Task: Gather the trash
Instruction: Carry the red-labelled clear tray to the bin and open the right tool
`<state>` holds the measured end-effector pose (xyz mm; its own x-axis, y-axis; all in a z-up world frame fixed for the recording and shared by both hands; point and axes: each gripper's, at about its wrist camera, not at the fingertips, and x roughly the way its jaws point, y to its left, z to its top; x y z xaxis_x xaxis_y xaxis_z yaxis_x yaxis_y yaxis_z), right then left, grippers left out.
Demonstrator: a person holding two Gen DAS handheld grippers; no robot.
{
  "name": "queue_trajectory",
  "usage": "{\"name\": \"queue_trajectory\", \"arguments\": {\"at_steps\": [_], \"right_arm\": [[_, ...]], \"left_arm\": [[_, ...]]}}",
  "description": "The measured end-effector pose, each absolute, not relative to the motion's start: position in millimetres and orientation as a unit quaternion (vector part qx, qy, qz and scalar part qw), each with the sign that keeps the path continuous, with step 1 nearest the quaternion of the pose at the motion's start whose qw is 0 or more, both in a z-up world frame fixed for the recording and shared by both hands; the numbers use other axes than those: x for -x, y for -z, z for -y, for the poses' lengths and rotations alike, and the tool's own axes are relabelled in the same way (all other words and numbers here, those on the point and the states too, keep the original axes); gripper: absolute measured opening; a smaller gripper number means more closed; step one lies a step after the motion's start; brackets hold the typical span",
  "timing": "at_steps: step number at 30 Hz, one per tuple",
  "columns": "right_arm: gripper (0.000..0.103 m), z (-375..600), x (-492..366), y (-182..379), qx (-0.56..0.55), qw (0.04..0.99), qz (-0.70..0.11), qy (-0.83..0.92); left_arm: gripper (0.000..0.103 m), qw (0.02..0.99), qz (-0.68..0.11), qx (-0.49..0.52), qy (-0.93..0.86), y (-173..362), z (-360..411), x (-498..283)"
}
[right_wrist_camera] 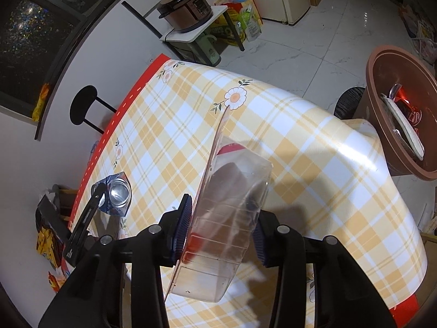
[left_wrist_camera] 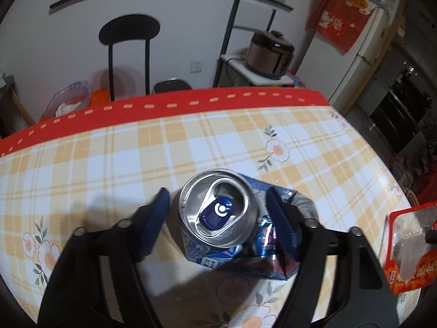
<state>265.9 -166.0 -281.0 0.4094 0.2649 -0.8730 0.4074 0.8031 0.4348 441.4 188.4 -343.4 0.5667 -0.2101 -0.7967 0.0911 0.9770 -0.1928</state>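
While the right gripper [right_wrist_camera: 220, 228] pinches a clear plastic blister pack [right_wrist_camera: 229, 213] between its ribbed blue pads [right_wrist_camera: 181, 228], the left gripper [left_wrist_camera: 218, 213] stands spread around a crushed blue drink can [left_wrist_camera: 218, 207] without gripping it. On the left side, the left pad [left_wrist_camera: 155, 224] is clear of the can with tablecloth showing in the gap, and the right pad [left_wrist_camera: 278, 218] lies against or just beside the crumpled blue wall; which of the two cannot be told. The can sits on the table with its silver top and blue pull tab facing the camera and its body flattened out to the right.

The blister pack is tilted, its flat backing edge running up and away from the pads, with a red card insert showing through the plastic. It is held over the table [right_wrist_camera: 300, 142], which wears a yellow-and-white checked cloth with daisy prints and a red border. In the right wrist view the can appears near the red-edged far side, well apart from the pack.

Beyond the table's right end stands a brown round bin [right_wrist_camera: 382, 114] holding a red wrapper and other rubbish. Farther off are a black chair [left_wrist_camera: 128, 43] against the white wall, a rice cooker [left_wrist_camera: 270, 54] on a small white shelf, and a pale fridge [left_wrist_camera: 366, 46] with a red cloth draped over it.
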Motion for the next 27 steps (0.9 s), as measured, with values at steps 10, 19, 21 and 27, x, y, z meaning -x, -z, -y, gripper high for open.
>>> {"name": "queue_trajectory", "arguments": {"at_steps": [10, 19, 21, 27], "right_arm": [[0.040, 160.8, -259.2, 273.6, -0.306, 0.788, -0.534, 0.030], [0.039, 157.8, -244.3, 255.3, -0.308, 0.797, -0.520, 0.005], [0.039, 158.1, -240.9, 250.5, -0.309, 0.799, -0.516, 0.000], [0.039, 165.2, -227.9, 239.0, -0.322, 0.802, -0.503, -0.018]], "left_arm": [[0.055, 0.884, -0.454, 0.066, 0.086, 335.4, -198.1, -414.9], [0.055, 0.900, -0.424, 0.061, 0.086, 287.9, -215.6, -349.3], [0.055, 0.903, -0.417, 0.064, 0.082, 275.0, -220.1, -332.7], [0.055, 0.914, -0.396, 0.059, 0.068, 240.3, -222.4, -285.0]]}}
